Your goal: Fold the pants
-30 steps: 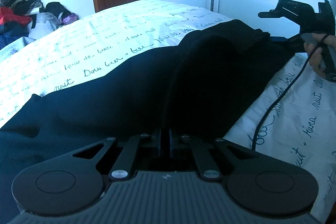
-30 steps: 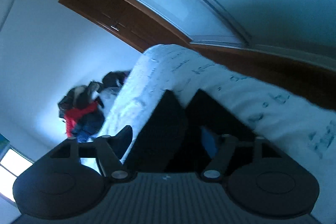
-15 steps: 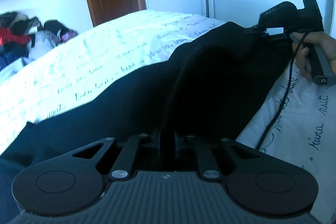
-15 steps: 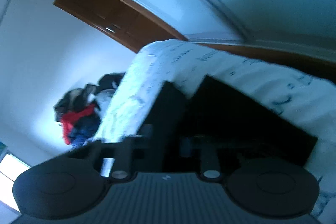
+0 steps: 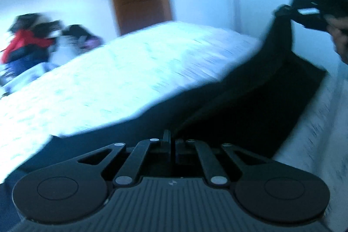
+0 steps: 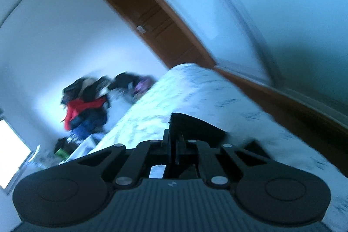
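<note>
Pants, black soft fabric [image 5: 250, 101], lie across white bedsheet with printed script [image 5: 130, 71]. Left gripper [image 5: 171, 140]: jaws pinched tight on cloth at near edge. Right gripper [image 5: 289, 12]: jaws clamped on far corner, fabric lifted off bed into a taut ridge. Both views motion-blurred.
</note>
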Available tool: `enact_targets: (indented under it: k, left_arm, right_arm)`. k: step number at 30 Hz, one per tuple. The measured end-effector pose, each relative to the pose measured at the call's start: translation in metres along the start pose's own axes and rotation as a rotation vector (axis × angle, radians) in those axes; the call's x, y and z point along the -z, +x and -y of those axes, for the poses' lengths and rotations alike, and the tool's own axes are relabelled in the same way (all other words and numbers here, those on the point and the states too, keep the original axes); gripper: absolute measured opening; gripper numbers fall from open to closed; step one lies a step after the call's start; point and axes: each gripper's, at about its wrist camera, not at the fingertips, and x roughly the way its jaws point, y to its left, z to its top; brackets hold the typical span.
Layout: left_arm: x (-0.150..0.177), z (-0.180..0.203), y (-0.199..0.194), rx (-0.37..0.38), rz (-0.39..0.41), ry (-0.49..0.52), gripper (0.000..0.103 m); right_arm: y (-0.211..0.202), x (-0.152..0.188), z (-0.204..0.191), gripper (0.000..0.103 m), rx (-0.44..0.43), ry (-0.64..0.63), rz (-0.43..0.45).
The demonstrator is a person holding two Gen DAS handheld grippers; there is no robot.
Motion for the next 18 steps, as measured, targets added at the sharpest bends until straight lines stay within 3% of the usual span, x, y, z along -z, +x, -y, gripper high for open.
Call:
enact_targets:
  k: [2, 4, 6, 7, 9, 12, 15, 18]
  left_arm:
    - [-0.017, -0.020, -0.014, -0.105, 0.084, -0.091, 0.011]
    - [-0.030, -0.036, -0.037, -0.169, 0.195, -0.171, 0.012]
    - [-0.036, -0.040, -0.059, -0.165, 0.291, -0.205, 0.013]
    - [-0.035, -0.036, -0.064, -0.133, 0.293, -0.182, 0.013]
    - [-0.028, -0.013, -0.056, -0.056, 0.208, -0.081, 0.013]
    - [0.006, 0.024, -0.032, 0.055, 0.045, 0.050, 0.013]
    - [0.028, 0.039, -0.020, 0.123, -0.057, 0.065, 0.013]
    - [0.030, 0.039, -0.025, 0.117, -0.044, 0.088, 0.012]
  right_arm:
    - [0.003, -0.011, -0.026, 0.004, -0.076, -0.041, 0.027]
    - [-0.011, -0.021, -0.049, 0.004, -0.196, -0.071, 0.117]
    - [-0.035, -0.025, -0.061, 0.004, -0.254, -0.121, 0.224]
    - [-0.045, -0.024, -0.060, 0.004, -0.247, -0.135, 0.253]
    - [-0.053, -0.015, -0.046, 0.004, -0.115, -0.146, 0.230]
    - [-0.046, 0.012, 0.000, 0.004, 0.136, -0.130, 0.101]
    - [-0.049, 0.034, 0.049, 0.004, 0.190, 0.040, 0.028]
    - [-0.056, 0.045, 0.060, 0.004, 0.213, 0.057, 0.015]
